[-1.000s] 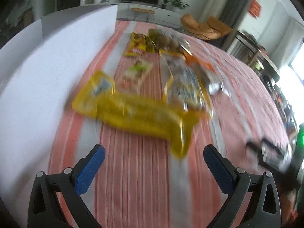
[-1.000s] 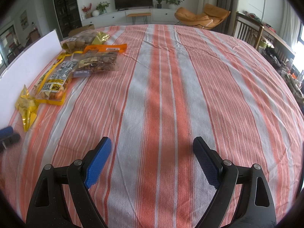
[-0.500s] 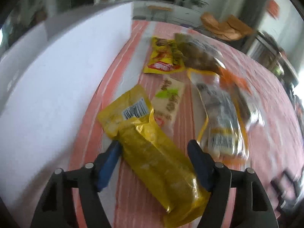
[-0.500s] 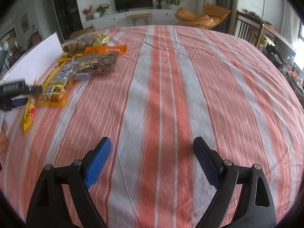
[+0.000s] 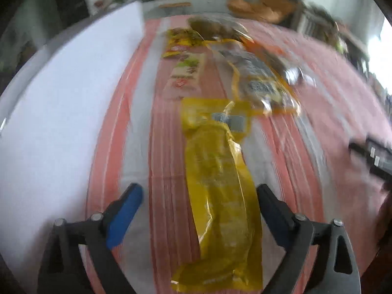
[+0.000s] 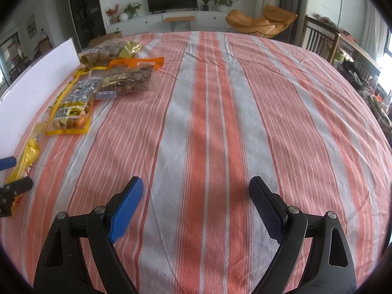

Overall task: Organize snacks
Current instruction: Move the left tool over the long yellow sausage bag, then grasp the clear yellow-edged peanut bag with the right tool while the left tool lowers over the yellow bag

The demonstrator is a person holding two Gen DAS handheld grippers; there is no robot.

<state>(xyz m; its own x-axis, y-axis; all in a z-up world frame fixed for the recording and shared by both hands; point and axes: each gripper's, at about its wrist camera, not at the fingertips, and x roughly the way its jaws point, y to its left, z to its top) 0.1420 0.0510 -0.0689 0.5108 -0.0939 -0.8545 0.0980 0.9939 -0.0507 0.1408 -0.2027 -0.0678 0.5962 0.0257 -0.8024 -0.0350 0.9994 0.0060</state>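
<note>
A long yellow snack packet (image 5: 218,196) lies lengthwise on the striped tablecloth (image 6: 220,98). My left gripper (image 5: 198,191) straddles its near half with the jaws opening. The left pad stands well off the packet and the right pad sits just beside its edge. The same packet (image 6: 27,156) shows at the left edge of the right wrist view, between the left gripper's fingers (image 6: 7,163). My right gripper (image 6: 196,183) hovers open over bare cloth with nothing between its fingers.
Beyond the yellow packet lie a yellow-edged packet (image 5: 262,85), a pale bar packet (image 5: 187,73), a yellow-red packet (image 5: 181,42) and a bag of brown pieces (image 5: 215,28). An orange packet (image 6: 137,63) lies among them. A white board (image 5: 61,103) stands along the left.
The yellow packet lay crosswise, then turned lengthwise as my left gripper narrowed around it. The jaws have since widened off the packet. The right gripper has not moved.
</note>
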